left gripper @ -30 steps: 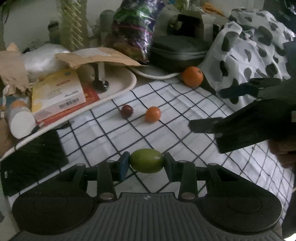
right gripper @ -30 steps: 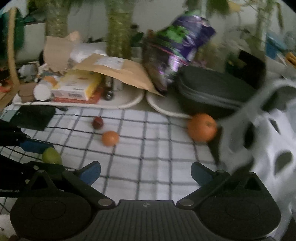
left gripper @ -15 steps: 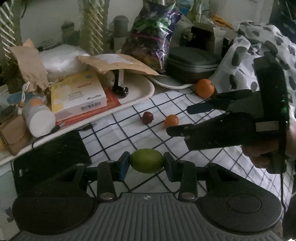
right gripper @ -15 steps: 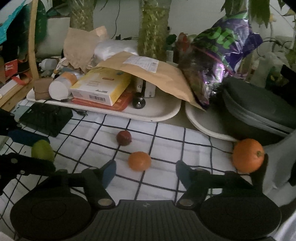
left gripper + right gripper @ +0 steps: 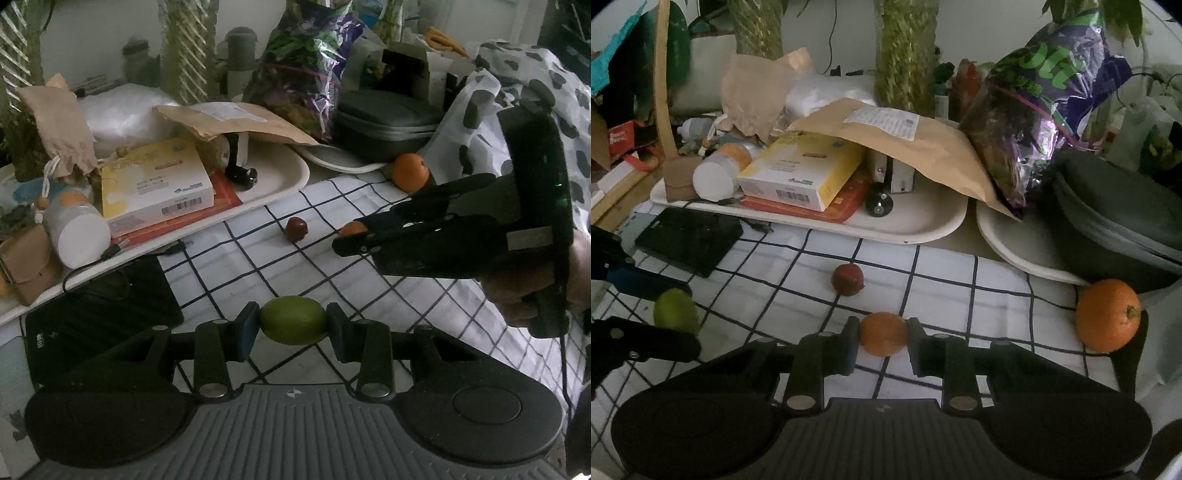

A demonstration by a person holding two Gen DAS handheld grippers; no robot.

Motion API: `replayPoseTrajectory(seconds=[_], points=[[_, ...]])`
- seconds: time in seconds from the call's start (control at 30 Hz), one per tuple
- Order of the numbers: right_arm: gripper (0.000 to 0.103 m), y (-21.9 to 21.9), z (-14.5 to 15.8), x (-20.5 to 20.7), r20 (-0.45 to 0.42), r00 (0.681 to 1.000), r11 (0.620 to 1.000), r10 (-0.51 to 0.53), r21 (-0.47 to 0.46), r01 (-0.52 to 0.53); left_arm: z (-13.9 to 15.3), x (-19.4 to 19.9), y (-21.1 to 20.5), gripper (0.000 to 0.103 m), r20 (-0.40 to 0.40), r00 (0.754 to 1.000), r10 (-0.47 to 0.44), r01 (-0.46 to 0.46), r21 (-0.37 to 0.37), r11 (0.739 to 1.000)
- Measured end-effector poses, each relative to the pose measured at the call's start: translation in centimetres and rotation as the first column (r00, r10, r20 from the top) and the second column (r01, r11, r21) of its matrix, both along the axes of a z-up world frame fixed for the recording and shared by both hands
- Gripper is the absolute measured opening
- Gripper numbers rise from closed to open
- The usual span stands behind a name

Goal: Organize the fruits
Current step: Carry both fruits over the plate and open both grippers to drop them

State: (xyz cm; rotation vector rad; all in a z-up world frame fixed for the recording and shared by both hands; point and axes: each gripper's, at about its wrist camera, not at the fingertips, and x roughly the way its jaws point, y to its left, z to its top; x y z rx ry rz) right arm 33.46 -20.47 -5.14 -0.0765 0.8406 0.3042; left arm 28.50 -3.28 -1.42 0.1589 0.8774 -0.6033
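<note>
My left gripper is shut on a green lime and holds it above the checked cloth; the lime also shows in the right wrist view. My right gripper is shut on a small orange fruit that rests on the cloth; in the left wrist view the fruit is mostly hidden by its fingers. A small dark red fruit lies just beyond it. A big orange sits at the right by the dark case.
Two white trays at the back hold boxes, a pill bottle, a brown envelope and a salad bag. A dark zip case stands at the right, a black power bank at the left, a spotted cloth to the right.
My right gripper has moved forward and left to the small orange fruit and closed its fingers on it. My left gripper still holds the lime and has shifted slightly.
</note>
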Motion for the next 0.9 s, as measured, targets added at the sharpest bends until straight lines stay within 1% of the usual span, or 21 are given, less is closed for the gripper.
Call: replayPoseTrajectory(seconds=[0.23, 0.4, 0.53, 0.7, 0.77, 0.83, 0.9], points=[[0.028, 0.1, 2.2, -2.5, 0.024, 0.999, 0.999, 0.041, -0.005, -0.041, 1.2, -1.2, 0.0, 0.038, 0.003, 1.0, 0.012, -0.012, -0.007, 1.0], [0.028, 0.4, 3.5, -5.1, 0.019, 0.997, 0.997, 0.071, -0.016, -0.071, 2.2, -2.4, 0.0, 0.038, 0.005, 1.0, 0.013, -0.013, -0.021, 1.0], [0.028, 0.5, 4.5, -7.1, 0.013, 0.996, 0.996, 0.088, -0.012, -0.088, 2.8, -3.8, 0.2, 0.038, 0.004, 1.0, 0.019, -0.018, -0.023, 1.0], [0.028, 0.6, 5.9, -9.3, 0.003, 0.994, 0.994, 0.106, -0.003, -0.106, 3.1, -6.0, -0.3, 0.038, -0.004, 1.0, -0.006, 0.006, -0.015, 1.0], [0.028, 0.8, 6.3, -10.2, -0.003, 0.994, 0.994, 0.111, -0.005, -0.111, 3.1, -6.8, -0.4, 0.038, -0.019, 1.0, -0.019, 0.019, -0.019, 1.0], [0.028, 1.0, 6.6, -11.1, -0.007, 0.992, 0.992, 0.124, -0.014, -0.124, 3.0, -7.5, -0.4, 0.038, -0.05, 0.998, -0.03, 0.028, -0.041, 0.999], [0.028, 1.3, 6.8, -12.0, -0.008, 0.99, 0.99, 0.138, -0.022, -0.138, 2.9, -8.2, -0.5, 0.038, -0.074, 0.997, -0.034, 0.03, -0.046, 0.998]])
